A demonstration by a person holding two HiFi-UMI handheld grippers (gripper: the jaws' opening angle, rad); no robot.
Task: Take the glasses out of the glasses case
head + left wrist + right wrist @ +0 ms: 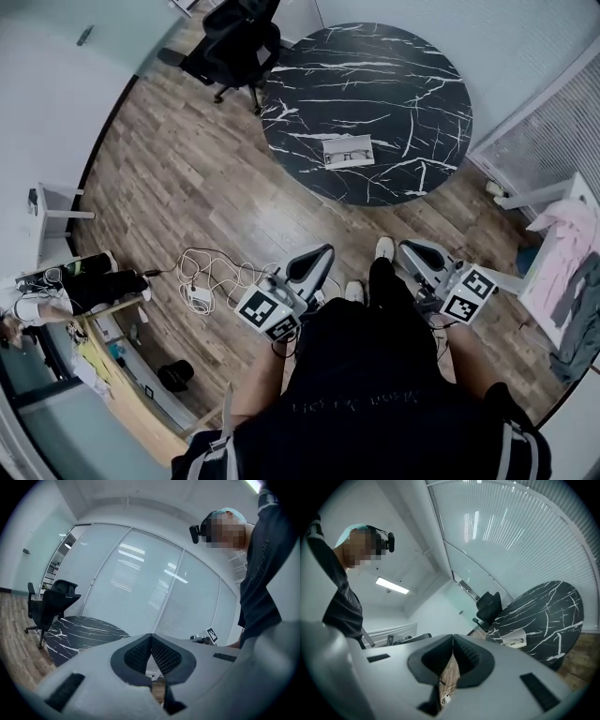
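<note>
Your left claw [314, 261] and right claw [419, 253] are both pinched shut on nothing, well apart from the round black marble surface [394, 75]. The open white glasses case [348, 151], with dark-framed glasses [349, 156] apparently inside, lies toward the surface's near edge. If you reach in with the claws shut, you may shove the case off that edge.

The round black marble-patterned table [375, 103] stands ahead of me on the wooden plank floor [187, 187]. The open white glasses case [348, 151] lies on its near part. The black office chair [234, 42] stands behind the table's left side. My left gripper [323, 251] and right gripper [408, 248] hang well short of the table, my feet between them. A tangle of white cable [202, 281] lies on the floor left of my left gripper.
</note>
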